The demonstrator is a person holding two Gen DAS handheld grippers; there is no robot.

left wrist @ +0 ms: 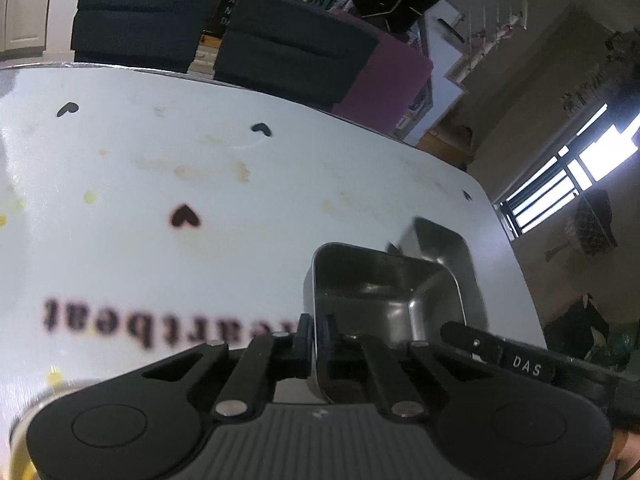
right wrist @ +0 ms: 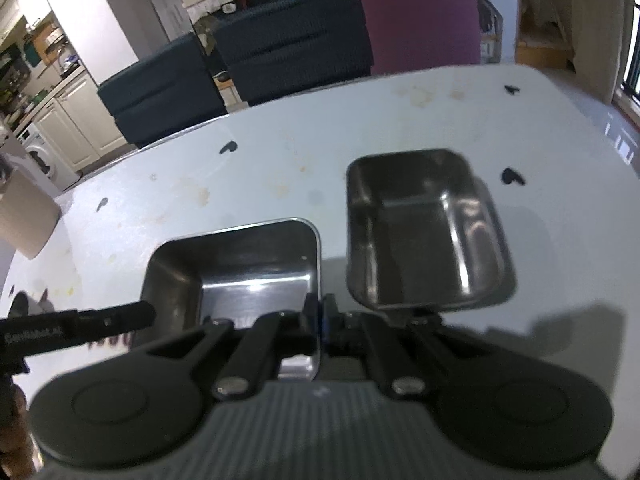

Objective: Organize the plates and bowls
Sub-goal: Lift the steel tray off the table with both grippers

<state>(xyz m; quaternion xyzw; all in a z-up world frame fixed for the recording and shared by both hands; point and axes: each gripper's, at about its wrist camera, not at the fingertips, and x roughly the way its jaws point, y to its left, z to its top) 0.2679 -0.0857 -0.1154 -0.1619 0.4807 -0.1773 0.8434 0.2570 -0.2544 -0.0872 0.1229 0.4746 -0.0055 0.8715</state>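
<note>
A steel rectangular tray (left wrist: 384, 296) (right wrist: 244, 276) sits low over the white table (left wrist: 200, 168) (right wrist: 280, 148). My left gripper (left wrist: 316, 330) is shut on its left rim. My right gripper (right wrist: 320, 318) is shut on its right rim. Each gripper shows in the other's view: the right gripper (left wrist: 476, 342) at the tray's right side, the left gripper (right wrist: 120, 316) at its left side. A second steel tray (left wrist: 444, 240) (right wrist: 424, 232) lies just past the held one, toward the table's right corner, and looks blurred.
Dark blue chairs (left wrist: 292, 52) (right wrist: 288, 48) and a maroon one (right wrist: 420, 16) stand along the table's far edge. A cardboard box (right wrist: 24, 220) sits at the left edge. The table's rounded corner (left wrist: 476, 188) is close behind the second tray. The tabletop has black heart prints and stains.
</note>
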